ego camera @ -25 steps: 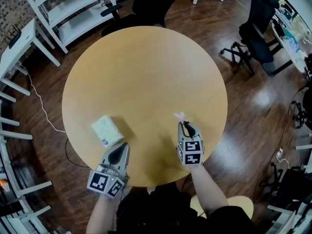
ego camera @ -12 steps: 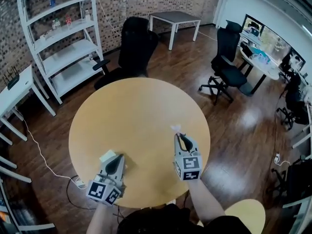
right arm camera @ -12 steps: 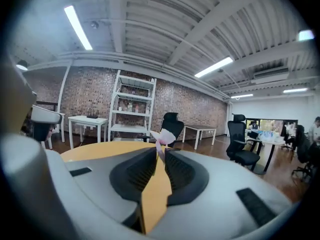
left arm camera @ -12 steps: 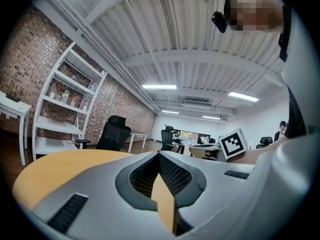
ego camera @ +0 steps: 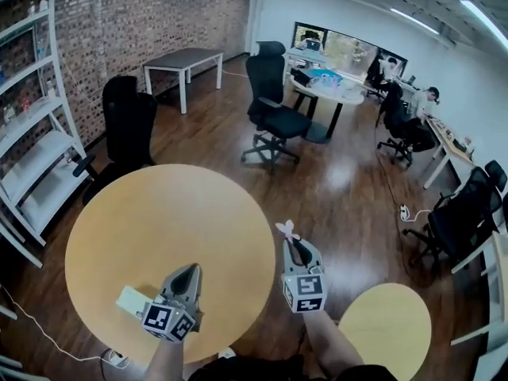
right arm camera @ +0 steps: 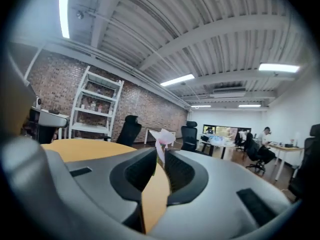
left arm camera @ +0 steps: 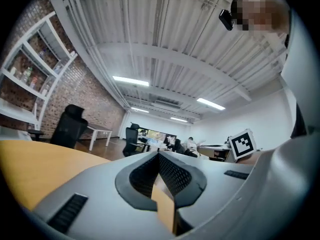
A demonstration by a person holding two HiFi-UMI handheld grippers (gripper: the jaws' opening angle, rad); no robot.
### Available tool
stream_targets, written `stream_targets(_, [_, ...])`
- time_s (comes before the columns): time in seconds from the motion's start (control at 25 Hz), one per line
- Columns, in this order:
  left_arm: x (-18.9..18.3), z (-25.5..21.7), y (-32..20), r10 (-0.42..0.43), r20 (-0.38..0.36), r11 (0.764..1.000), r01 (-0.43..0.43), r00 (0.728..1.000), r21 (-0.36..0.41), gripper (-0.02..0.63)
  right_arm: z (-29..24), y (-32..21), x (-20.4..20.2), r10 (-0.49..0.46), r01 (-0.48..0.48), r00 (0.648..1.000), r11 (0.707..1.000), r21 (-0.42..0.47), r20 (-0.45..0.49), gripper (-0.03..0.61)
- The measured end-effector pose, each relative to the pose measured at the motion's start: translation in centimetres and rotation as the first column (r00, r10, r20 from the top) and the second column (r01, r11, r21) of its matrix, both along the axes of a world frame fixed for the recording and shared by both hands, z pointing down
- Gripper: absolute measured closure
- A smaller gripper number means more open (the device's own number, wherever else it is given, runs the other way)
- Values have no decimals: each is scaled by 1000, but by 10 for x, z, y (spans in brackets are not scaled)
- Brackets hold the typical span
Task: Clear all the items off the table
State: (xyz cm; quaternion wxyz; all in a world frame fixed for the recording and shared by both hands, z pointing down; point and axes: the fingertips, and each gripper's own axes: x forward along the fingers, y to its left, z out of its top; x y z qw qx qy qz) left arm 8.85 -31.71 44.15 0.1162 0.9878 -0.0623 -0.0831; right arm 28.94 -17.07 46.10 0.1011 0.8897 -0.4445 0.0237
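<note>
At the near right rim of the round table (ego camera: 159,228), the right gripper (ego camera: 292,244) pinches a small pink-white paper scrap (ego camera: 286,230) between nearly closed jaws, just past the edge. At the near left, the left gripper (ego camera: 190,270) has its jaws together and empty, with a pale packet (ego camera: 131,300) lying just beside it.

Change noted: right hand-held gripper (ego camera: 295,247) now off the worktop (ego camera: 159,221).
Still pinching the crumpled paper scrap (ego camera: 286,230), it has moved from above the worktop to past its right edge, over the wooden floor (ego camera: 341,213). The left hand-held gripper (ego camera: 188,274) has drawn level with the pale packet (ego camera: 130,300) (now partly hidden behind it). The head view has lifted toward the room.
</note>
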Motion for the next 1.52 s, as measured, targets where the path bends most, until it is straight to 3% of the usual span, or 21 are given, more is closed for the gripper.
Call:
stream_targets(0.16, [67, -7, 80, 184, -37, 983, -184, 982, 2, 623, -11, 132, 33, 213, -213, 976, 977, 6, -47, 522])
stream_targets(0.28, [104, -6, 154, 331, -44, 943, -332, 943, -11, 623, -16, 236, 38, 370, -370, 927, 929, 18, -59, 522])
stream_targets(0.48, [149, -15, 299, 591, -67, 806, -591, 804, 26, 623, -20, 410, 30, 610, -610, 789, 792, 24, -72, 522])
stream_targets(0.68, [165, -18, 404, 717, -62, 697, -716, 694, 50, 623, -11, 535, 0, 748, -748, 662, 663, 30, -48, 522])
stream_targets(0.84, [177, -21, 470, 772, -89, 632, -775, 629, 16, 623, -7, 603, -25, 810, -810, 585, 586, 23, -38, 522])
stream_targets(0.96, [176, -19, 526, 825, -98, 560, -828, 557, 7, 623, -2, 655, -48, 853, -853, 520, 522, 20, -42, 522])
stream_targets(1.08, [176, -13, 566, 861, -114, 493, -868, 496, -59, 623, 6, 704, -72, 894, -894, 448, 448, 21, -21, 522])
stream_targets(1.2, [184, -3, 590, 887, -82, 449, -890, 455, -77, 623, 18, 733, -91, 924, -924, 382, 382, 7, 15, 522])
stream_targets(1.52, [193, 26, 639, 936, 25, 352, -933, 351, -75, 623, 68, 757, -118, 949, -954, 287, 296, -54, 130, 522])
